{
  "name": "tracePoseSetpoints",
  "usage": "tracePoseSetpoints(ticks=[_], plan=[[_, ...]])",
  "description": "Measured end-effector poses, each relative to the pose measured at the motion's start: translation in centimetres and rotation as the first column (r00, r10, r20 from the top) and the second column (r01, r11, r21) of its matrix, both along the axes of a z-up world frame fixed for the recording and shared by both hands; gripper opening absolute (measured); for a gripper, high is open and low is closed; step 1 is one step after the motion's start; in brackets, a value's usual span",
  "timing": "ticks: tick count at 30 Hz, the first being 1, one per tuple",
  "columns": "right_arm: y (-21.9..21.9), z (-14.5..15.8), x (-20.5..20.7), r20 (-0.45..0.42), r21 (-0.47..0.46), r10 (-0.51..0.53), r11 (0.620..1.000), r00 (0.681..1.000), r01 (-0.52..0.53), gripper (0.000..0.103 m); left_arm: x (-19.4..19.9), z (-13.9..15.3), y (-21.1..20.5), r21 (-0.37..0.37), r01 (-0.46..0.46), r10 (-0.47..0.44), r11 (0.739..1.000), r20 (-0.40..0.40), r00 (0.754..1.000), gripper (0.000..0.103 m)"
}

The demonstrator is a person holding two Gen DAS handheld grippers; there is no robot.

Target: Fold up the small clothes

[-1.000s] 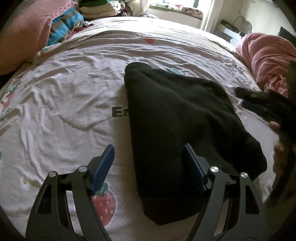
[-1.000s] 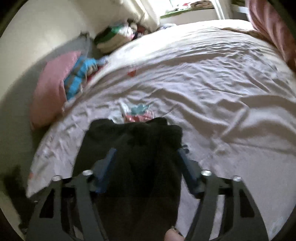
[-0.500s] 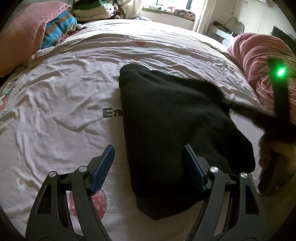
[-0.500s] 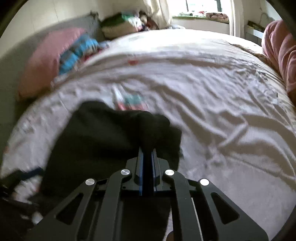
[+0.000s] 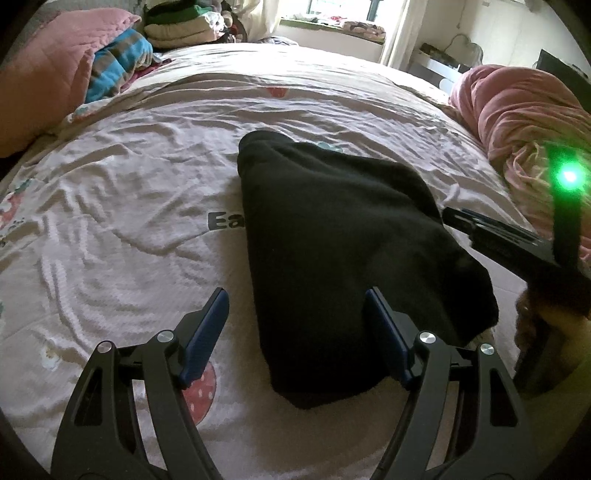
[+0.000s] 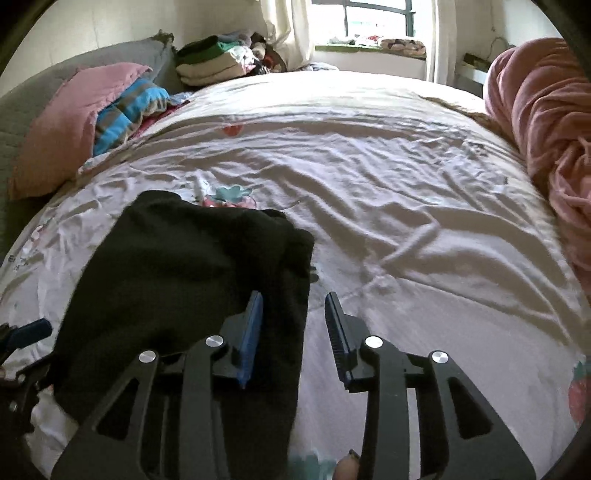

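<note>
A black garment (image 5: 332, 240) lies folded in a long shape on the pale printed bed sheet (image 5: 129, 221). My left gripper (image 5: 295, 295) hovers open above its near end, with nothing pressed between the wide-set pads. In the right wrist view the garment (image 6: 184, 277) lies to the left. My right gripper (image 6: 293, 295) stands over its right edge and its jaws are opening. A strip of the black cloth lies between the blue pads, and neither pad presses on it. From the left wrist view the right gripper (image 5: 480, 229) shows at the garment's right side, under a green light.
A pink pillow (image 5: 44, 74), a blue striped cloth (image 5: 118, 62) and a stack of folded clothes (image 5: 177, 26) lie at the far left of the bed. A bunched pink blanket (image 5: 524, 110) fills the right side. The sheet (image 6: 406, 221) stretches towards the window.
Half a second ago my right gripper was shut on the garment's edge; its jaws have since parted and let the cloth go. The left gripper has stayed put.
</note>
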State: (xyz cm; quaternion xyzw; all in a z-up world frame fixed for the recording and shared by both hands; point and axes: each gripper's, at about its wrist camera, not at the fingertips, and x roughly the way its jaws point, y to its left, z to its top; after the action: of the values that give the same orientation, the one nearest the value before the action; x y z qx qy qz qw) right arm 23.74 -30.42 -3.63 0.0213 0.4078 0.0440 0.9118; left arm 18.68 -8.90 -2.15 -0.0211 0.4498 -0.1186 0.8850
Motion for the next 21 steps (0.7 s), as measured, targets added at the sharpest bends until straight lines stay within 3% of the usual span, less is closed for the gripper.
tracePoseSetpoints(ticks=[4, 10, 11, 15, 16, 21], plan=[[-0.3, 2.2, -3.6, 0.070, 0.009, 0.003, 1.000, 0.998, -0.004, 0.062, -1.0, 0.7, 0.1, -0.005, 0.008, -0.008, 1.000, 0.013, 1.000, 0.068], [-0.4, 5.4, -8.7, 0.174, 0.002, 0.014, 1.000, 0.985, -0.014, 0.092, -3.3, 2.2, 0.6, -0.014, 0.015, -0.014, 1.000, 0.052, 0.999, 0.076], [-0.4, 6.0, -9.9, 0.200, -0.008, 0.017, 1.000, 0.980, -0.016, 0.092, -3.5, 2.4, 0.6, -0.015, 0.016, -0.015, 1.000, 0.058, 0.998, 0.083], [-0.1, 7.0, -12.7, 0.239, -0.033, 0.038, 0.999, 0.970, -0.031, 0.098, -5.4, 3.4, 1.0, -0.016, 0.021, -0.019, 1.000, 0.090, 0.996, 0.087], [0.0, 7.3, -13.5, 0.249, -0.048, 0.045, 0.998, 0.967, -0.034, 0.098, -6.0, 3.7, 1.2, -0.017, 0.019, -0.018, 1.000, 0.100, 0.995, 0.094], [0.4, 7.9, -16.2, 0.284, -0.073, 0.045, 0.997, 0.958, -0.026, 0.098, -8.2, 4.4, 2.1, -0.025, 0.003, 0.001, 1.000, 0.133, 0.991, 0.094]])
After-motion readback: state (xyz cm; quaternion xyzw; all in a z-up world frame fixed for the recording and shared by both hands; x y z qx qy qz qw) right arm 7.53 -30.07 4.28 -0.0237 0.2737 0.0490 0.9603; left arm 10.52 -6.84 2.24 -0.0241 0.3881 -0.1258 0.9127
